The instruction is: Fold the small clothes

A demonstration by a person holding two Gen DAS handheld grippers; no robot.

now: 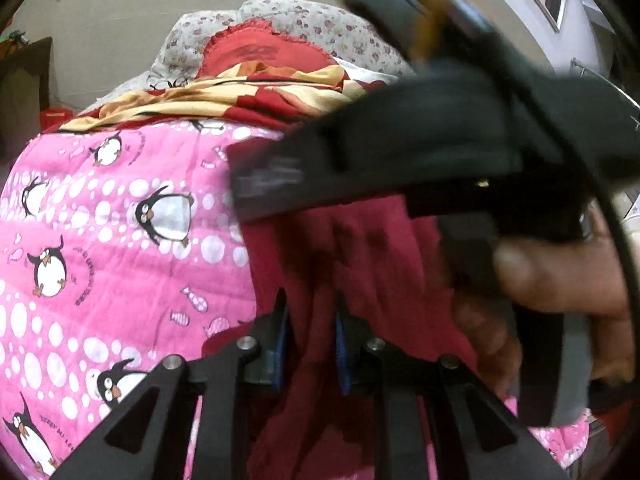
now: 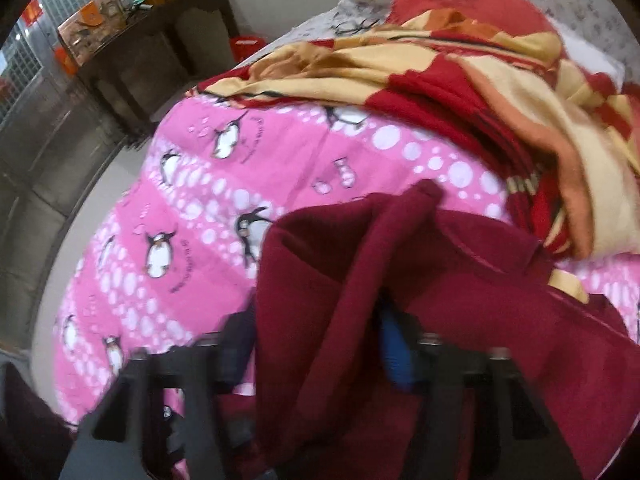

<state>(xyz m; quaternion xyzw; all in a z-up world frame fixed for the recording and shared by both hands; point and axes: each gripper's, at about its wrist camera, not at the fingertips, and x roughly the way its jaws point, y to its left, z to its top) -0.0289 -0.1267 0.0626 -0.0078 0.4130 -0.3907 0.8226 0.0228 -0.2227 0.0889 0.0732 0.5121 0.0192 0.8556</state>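
From my left wrist camera, the left gripper [image 1: 310, 340] has its jaws nearly together on a fold of the maroon garment [image 1: 360, 248], which runs from the centre down to 6 o'clock over the pink penguin bedspread [image 1: 120, 220], while the right gripper's black body [image 1: 400, 152] and the hand [image 1: 560, 272] holding it fill 2 to 4 o'clock. From my right wrist camera, the right gripper [image 2: 316, 344] has its jaws partly apart with garment [image 2: 360, 280] bunched between them; blur hides whether they pinch it, and a red and cream blanket [image 2: 480, 80] lies at 1 o'clock.
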